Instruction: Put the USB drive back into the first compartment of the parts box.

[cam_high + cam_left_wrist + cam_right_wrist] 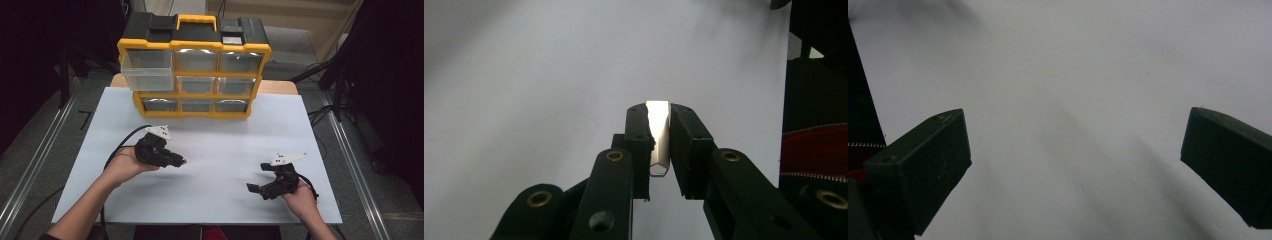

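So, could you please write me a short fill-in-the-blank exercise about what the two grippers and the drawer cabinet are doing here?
1. The left gripper is shut on a small shiny ____ piece.
2. The right gripper has its jaws ____ with nothing between them.
3. On the yellow and black drawer cabinet, the top ____ drawer is pulled out.
4. Both grippers are above a ____ board.

Missing words: metal; open; left; white

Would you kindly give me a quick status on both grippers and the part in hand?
Left gripper shut on small metal piece, above white sheet. Right gripper open, nothing between its fingers. Organizer beyond, top-left drawer pulled out. Path unobstructed.
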A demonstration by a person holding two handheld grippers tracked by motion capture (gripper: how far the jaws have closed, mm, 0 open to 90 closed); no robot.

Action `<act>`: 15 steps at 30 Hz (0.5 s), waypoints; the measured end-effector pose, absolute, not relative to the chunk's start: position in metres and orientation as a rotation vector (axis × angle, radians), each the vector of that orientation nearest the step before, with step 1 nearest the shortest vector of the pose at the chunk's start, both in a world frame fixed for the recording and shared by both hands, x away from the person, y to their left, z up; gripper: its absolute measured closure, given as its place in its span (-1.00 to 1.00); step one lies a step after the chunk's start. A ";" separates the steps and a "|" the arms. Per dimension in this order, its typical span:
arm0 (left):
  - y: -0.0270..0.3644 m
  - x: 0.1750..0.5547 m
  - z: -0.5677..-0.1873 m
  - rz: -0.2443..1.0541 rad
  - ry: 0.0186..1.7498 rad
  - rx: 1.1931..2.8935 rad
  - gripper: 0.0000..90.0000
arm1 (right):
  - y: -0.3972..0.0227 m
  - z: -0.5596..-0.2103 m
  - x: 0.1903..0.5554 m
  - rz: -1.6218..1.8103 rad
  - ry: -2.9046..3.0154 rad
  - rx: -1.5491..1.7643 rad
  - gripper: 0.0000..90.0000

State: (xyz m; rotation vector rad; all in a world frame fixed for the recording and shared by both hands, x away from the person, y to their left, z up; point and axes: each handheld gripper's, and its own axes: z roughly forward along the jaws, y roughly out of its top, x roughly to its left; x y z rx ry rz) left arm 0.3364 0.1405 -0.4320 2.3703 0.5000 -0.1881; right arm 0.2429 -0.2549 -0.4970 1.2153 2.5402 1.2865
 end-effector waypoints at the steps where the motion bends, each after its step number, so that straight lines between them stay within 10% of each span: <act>1: 0.141 0.337 -0.431 -0.180 0.504 2.371 0.77 | -0.255 -0.497 0.243 1.288 2.537 1.222 -1.00; 15: 0.147 0.351 -0.406 -0.207 0.475 2.370 0.77 | -0.255 -0.497 0.244 1.281 2.541 1.221 -1.00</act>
